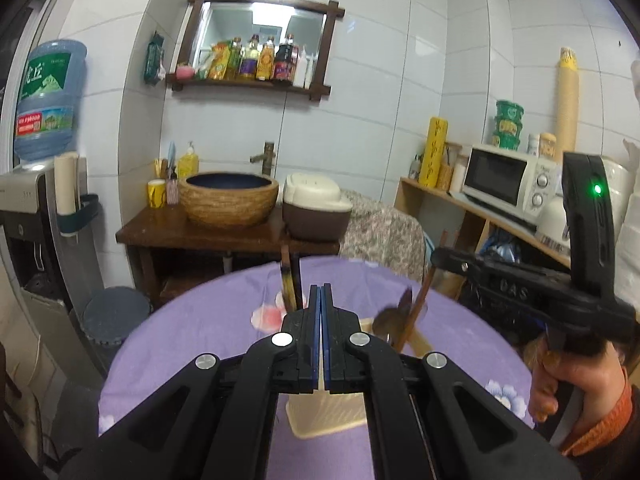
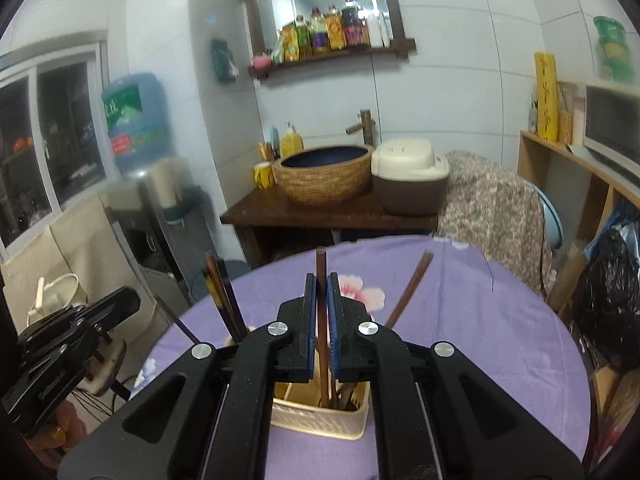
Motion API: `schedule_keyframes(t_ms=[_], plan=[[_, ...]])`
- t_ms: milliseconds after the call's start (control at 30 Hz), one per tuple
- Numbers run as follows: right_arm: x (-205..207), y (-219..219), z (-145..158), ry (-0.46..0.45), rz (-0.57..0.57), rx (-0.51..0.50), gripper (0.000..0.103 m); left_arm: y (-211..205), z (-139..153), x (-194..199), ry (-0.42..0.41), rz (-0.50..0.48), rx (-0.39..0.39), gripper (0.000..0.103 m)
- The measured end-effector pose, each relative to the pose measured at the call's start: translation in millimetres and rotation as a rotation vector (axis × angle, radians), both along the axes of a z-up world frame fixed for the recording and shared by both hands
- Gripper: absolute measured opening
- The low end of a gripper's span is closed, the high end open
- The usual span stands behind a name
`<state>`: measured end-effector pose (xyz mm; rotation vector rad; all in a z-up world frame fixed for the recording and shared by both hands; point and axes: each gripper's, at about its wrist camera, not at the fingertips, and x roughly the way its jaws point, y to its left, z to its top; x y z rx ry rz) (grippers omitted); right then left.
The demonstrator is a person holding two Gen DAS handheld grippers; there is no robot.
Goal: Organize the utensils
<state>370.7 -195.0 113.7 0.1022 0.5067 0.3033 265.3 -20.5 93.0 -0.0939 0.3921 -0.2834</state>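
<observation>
Chopstick [image 2: 321, 280] clamped upright in right hand-held gripper [image 2: 321, 292], above holder [image 2: 320, 420]

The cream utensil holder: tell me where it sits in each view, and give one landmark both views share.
Left wrist: the holder sits at bottom centre on the purple tablecloth, mostly hidden behind the shut left gripper.
Right wrist: it sits at bottom centre, below the right gripper, which is shut on a chopstick.
Shared landmark: the woven basin on the dark wooden stand.
</observation>
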Motion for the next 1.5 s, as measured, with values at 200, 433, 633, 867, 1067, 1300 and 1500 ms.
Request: schedule_keyframes(t_ms=[200, 433, 633, 867, 1067, 1300, 1500], plan=[[-2.4, -10.1, -5.0, 0.007, -0.019, 0.018, 0.008, 0.7, -18.0, -8.1, 0.05, -0.029, -0.002, 0.002], [-40.6, -18.6, 5.6, -0.073, -0.061, -0.027, 0.073, 0.5, -21.3, -23.4, 0.038, -0.021, 0.008, 0.056], [-82.0, -39.4, -16.4, -0.027, -0.117, -0.049, 0.085, -4.1, -47.6, -51.8, 0.016, 0.018, 0.077, 0.079], [-109.3, -47.9, -96.9, 0.178, -0.191, -0.141, 0.086, -0.2, -85.8, -66.6, 0.089, 0.037, 0.107, 0.09], [-124.7, -60.5, -169.7, 0.346, -0.256, -0.083, 0.075, 9.7, -112.8, -78.4, 0.143, 0.075, 0.123, 0.093], [-122.8, -60.9, -199.2, 0.43, -0.261, -0.063, 0.047, 9.3, -129.8, -86.1, 0.176, 0.086, 0.13, 0.093], [-114.0, -48.4, -205.8, 0.465, -0.252, -0.087, 0.033, 4.4, -135.4, -90.8, 0.179, 0.072, 0.141, 0.093]])
